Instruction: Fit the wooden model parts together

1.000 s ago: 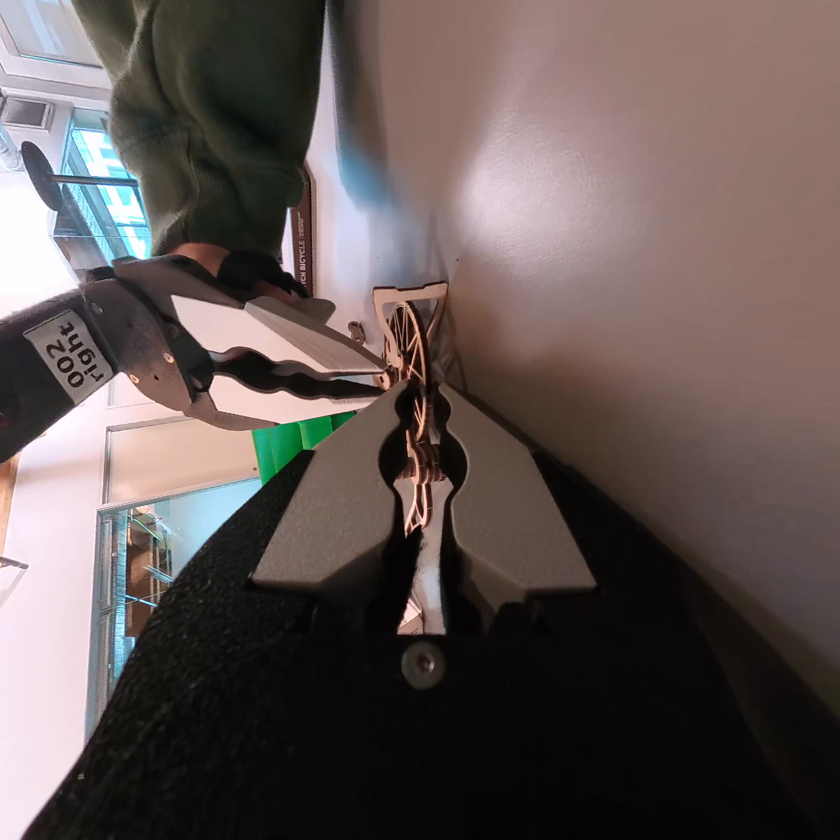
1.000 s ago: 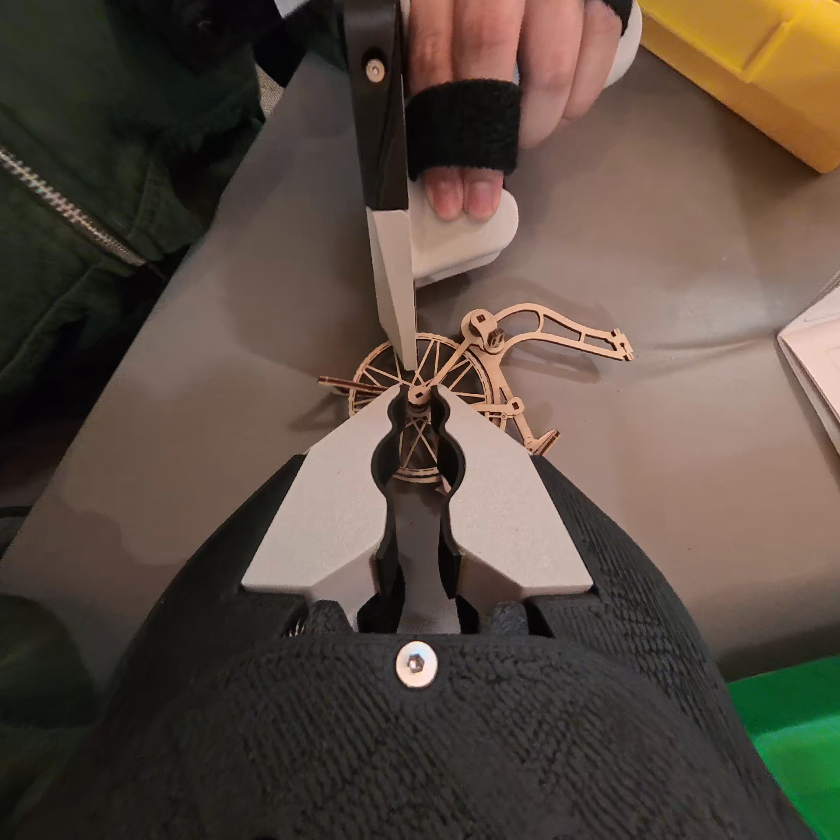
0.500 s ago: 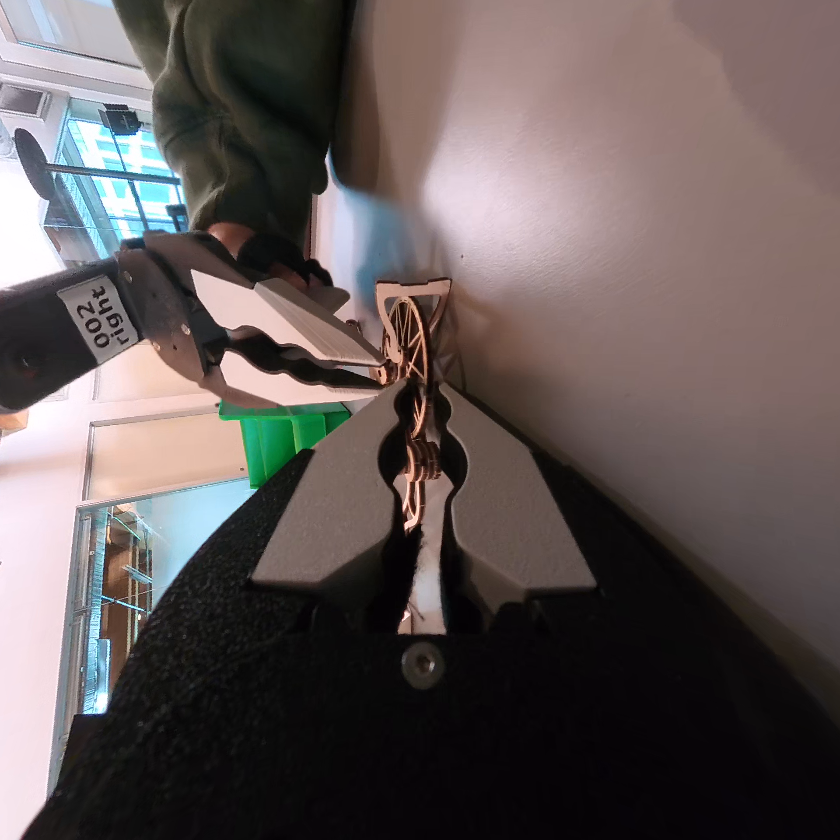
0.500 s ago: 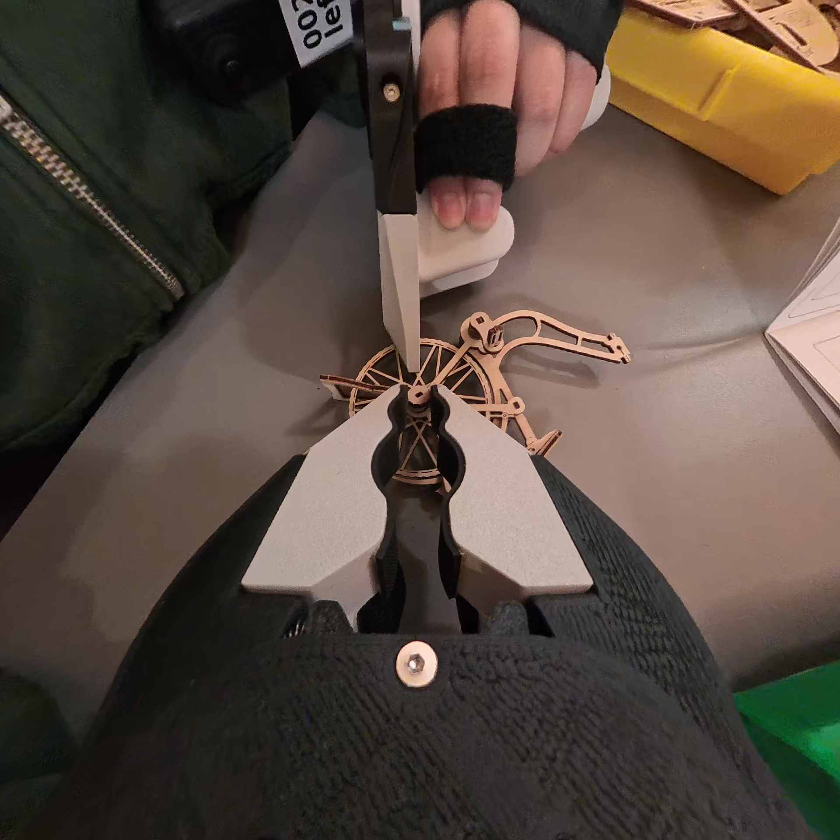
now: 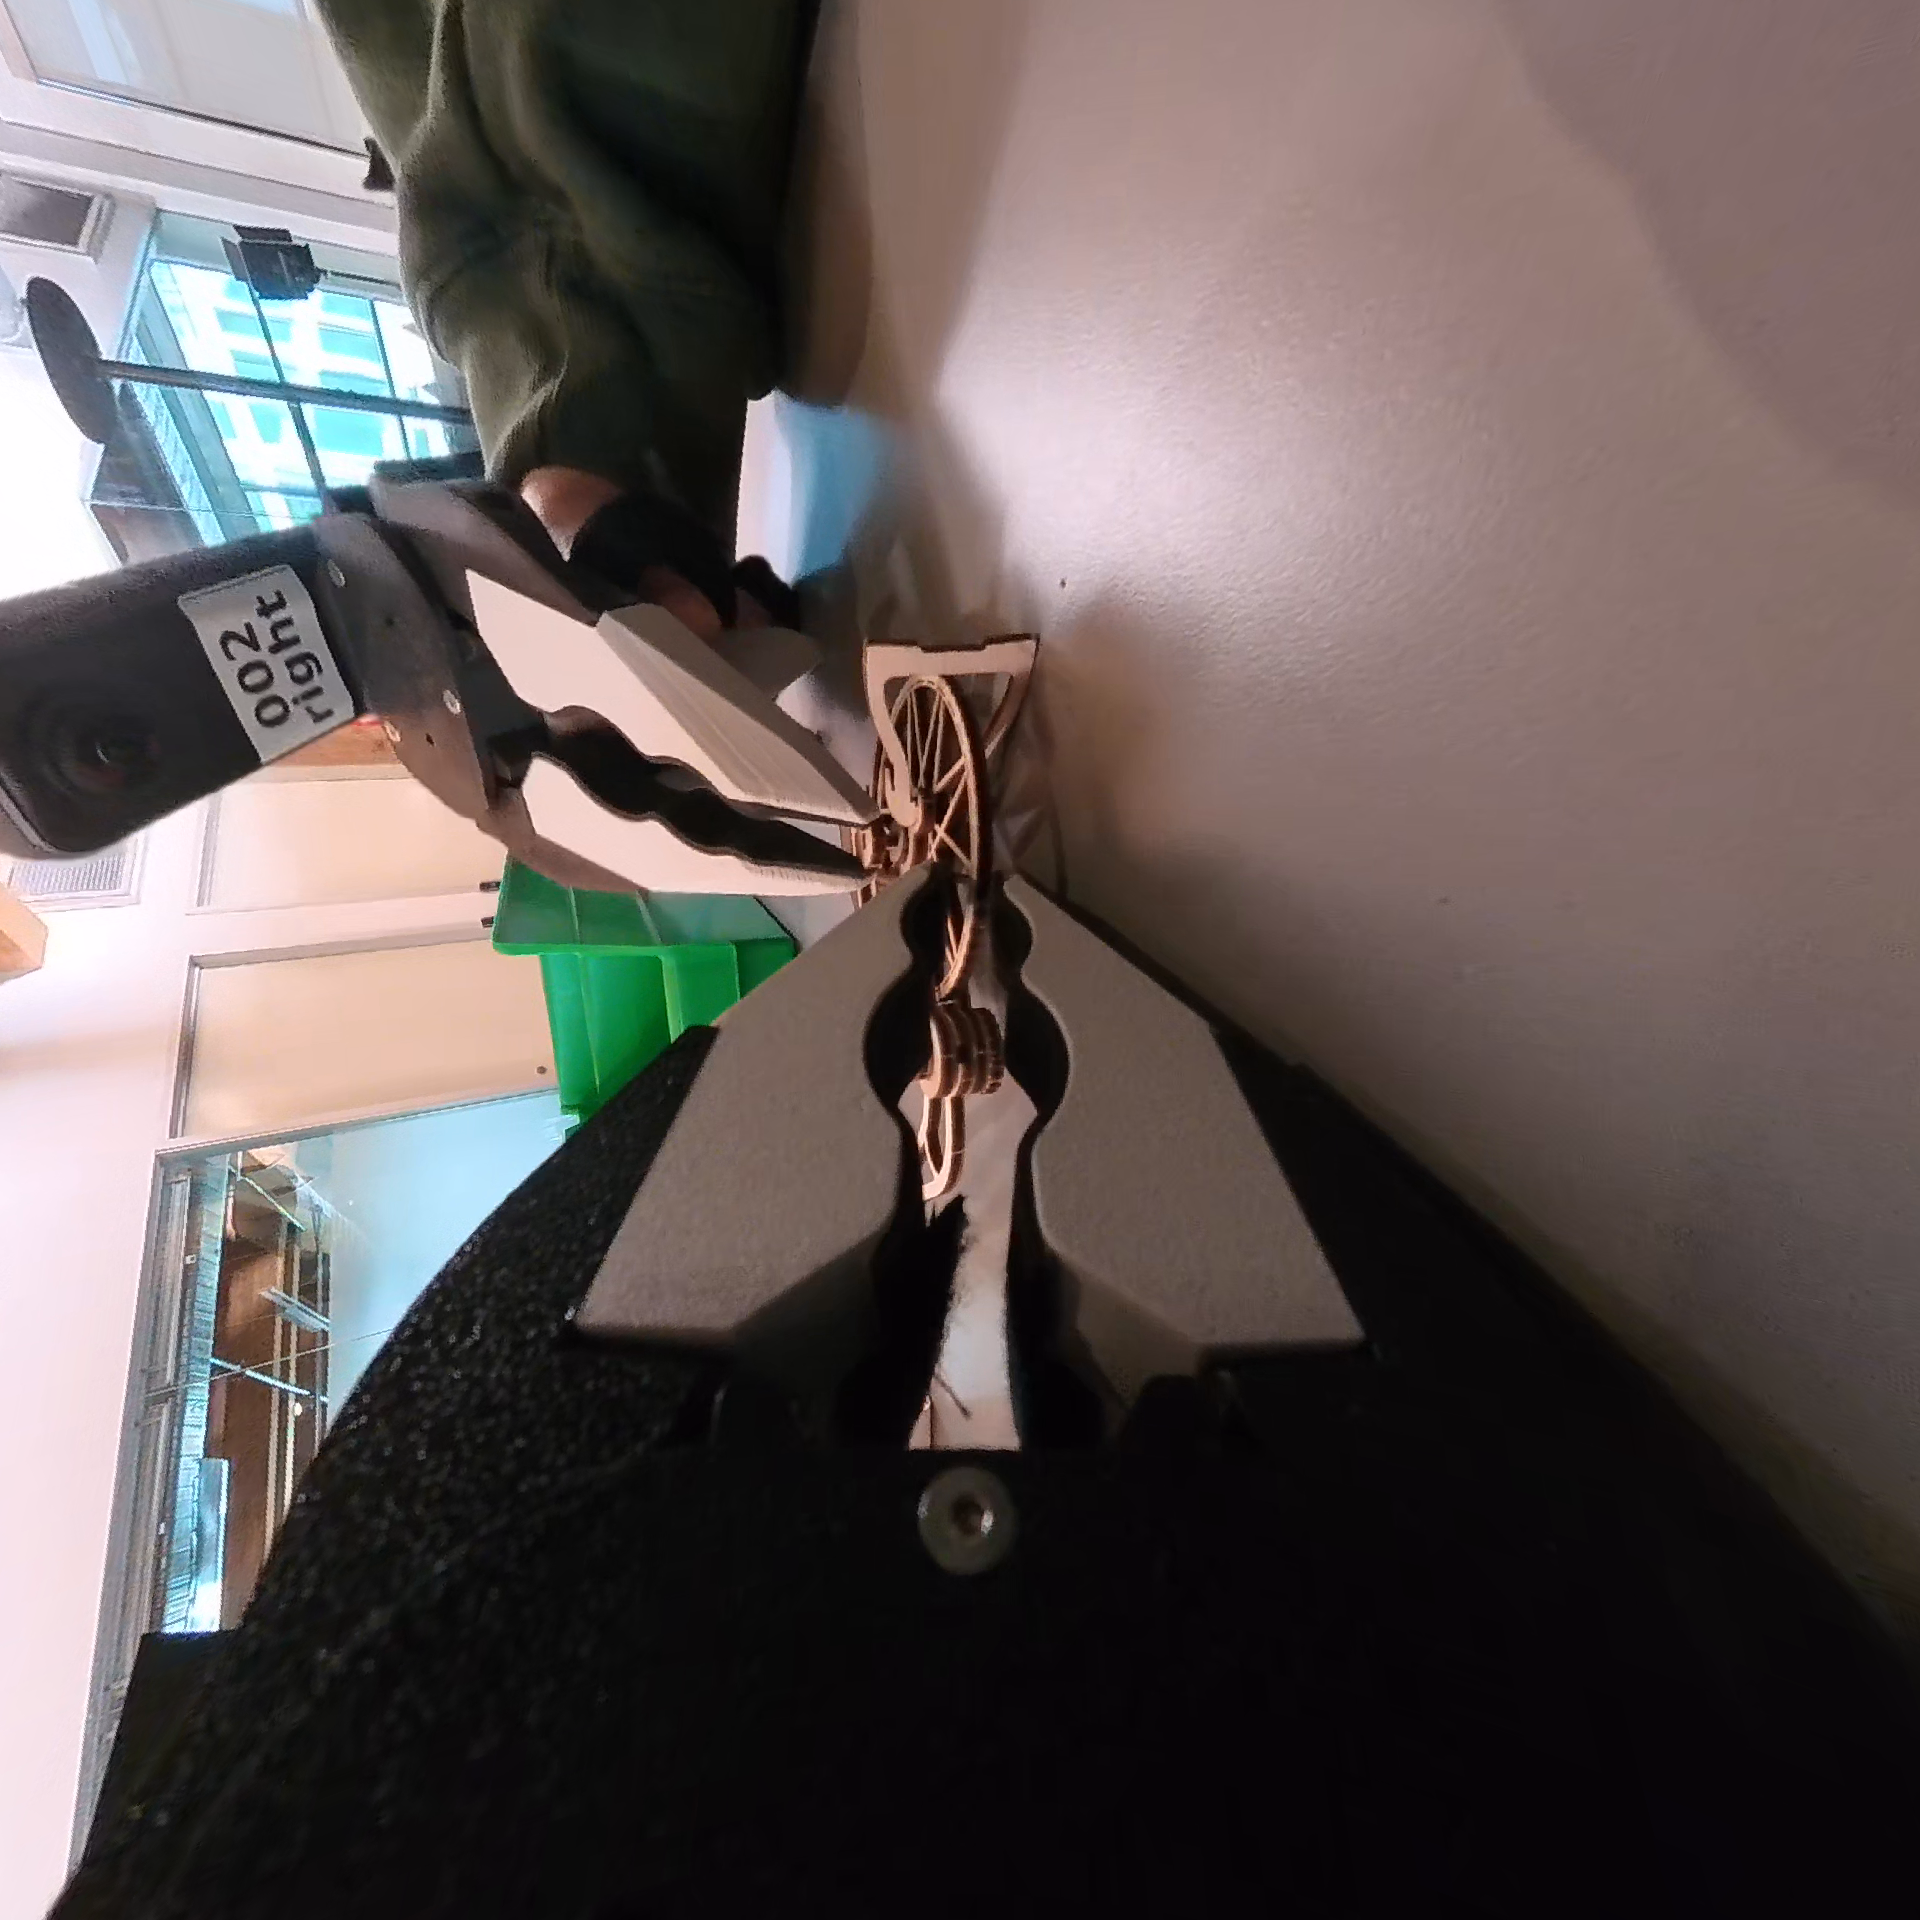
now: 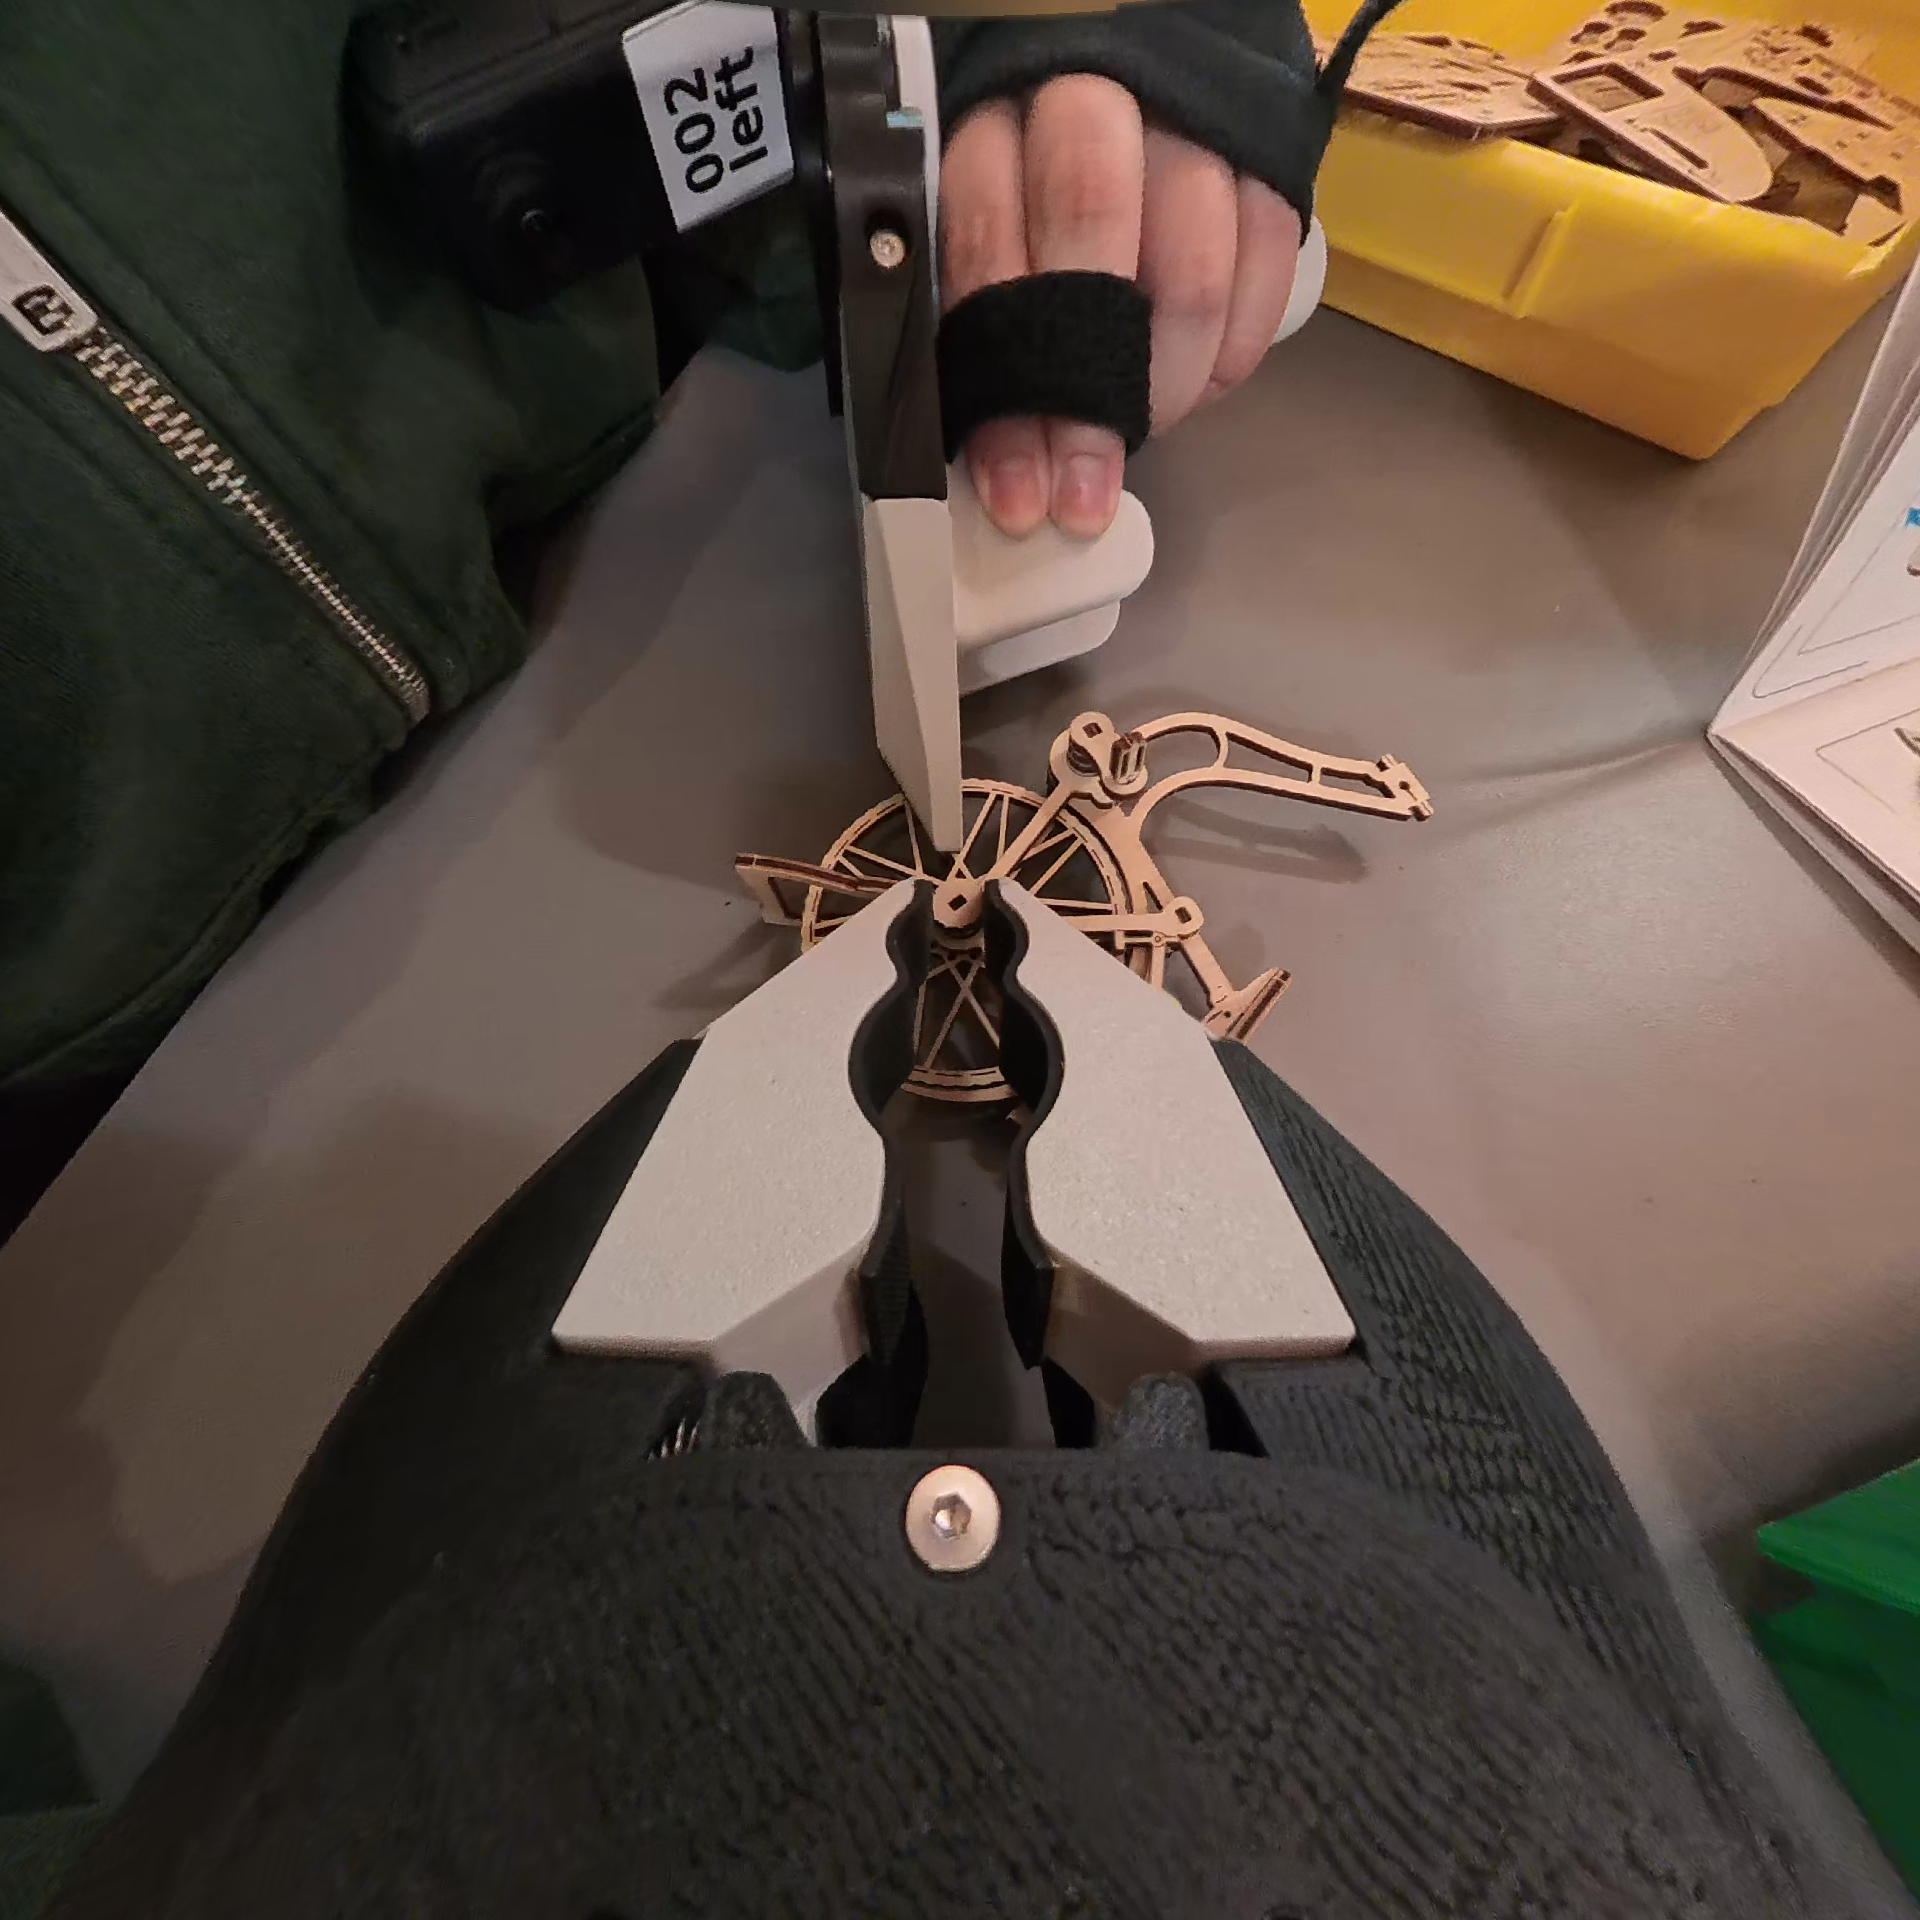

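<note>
On the grey table (image 6: 1455,1039), beside the yellow plastic bin (image 6: 1558,270) of loose wooden pieces, stands the half-built pale wooden bicycle model (image 6: 1122,831): one spoked wheel and frame joined, more apparently to add. The left gripper (image 5: 961,904) clamps the wheel; the right gripper (image 6: 958,896) pinches its small round hub piece (image 6: 956,902).

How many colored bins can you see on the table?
2. A yellow bin holding wooden pieces sits at the far right of the table, behind the wooden bicycle model. A green bin shows at the near right edge. Others may lie out of view.
</note>
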Motion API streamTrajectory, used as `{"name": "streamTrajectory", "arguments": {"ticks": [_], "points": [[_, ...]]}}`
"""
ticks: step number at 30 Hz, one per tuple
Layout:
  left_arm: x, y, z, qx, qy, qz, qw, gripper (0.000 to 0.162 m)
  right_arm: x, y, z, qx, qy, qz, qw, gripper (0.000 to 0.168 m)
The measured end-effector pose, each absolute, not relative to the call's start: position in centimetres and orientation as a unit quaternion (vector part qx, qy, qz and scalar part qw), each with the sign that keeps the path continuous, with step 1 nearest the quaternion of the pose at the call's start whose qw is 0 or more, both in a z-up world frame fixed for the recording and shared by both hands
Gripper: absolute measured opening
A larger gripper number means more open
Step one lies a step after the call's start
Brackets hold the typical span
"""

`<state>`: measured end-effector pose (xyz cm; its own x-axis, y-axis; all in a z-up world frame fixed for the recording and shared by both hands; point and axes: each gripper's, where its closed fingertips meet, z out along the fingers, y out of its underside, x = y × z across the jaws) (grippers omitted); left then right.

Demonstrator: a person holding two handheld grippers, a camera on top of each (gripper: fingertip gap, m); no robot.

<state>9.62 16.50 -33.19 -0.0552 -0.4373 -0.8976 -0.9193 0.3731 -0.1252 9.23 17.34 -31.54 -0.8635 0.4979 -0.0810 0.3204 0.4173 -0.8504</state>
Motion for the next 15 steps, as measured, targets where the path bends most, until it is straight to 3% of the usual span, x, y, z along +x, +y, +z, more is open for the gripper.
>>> {"name": "streamTrajectory", "arguments": {"ticks": [15], "points": [[9.7, 16.4, -33.2, -0.503, 0.676, 0.248, 0.478, 0.005, 9.4, 19.3, -30.2, -0.261, -0.809, 0.514, 0.118, 0.007]]}}
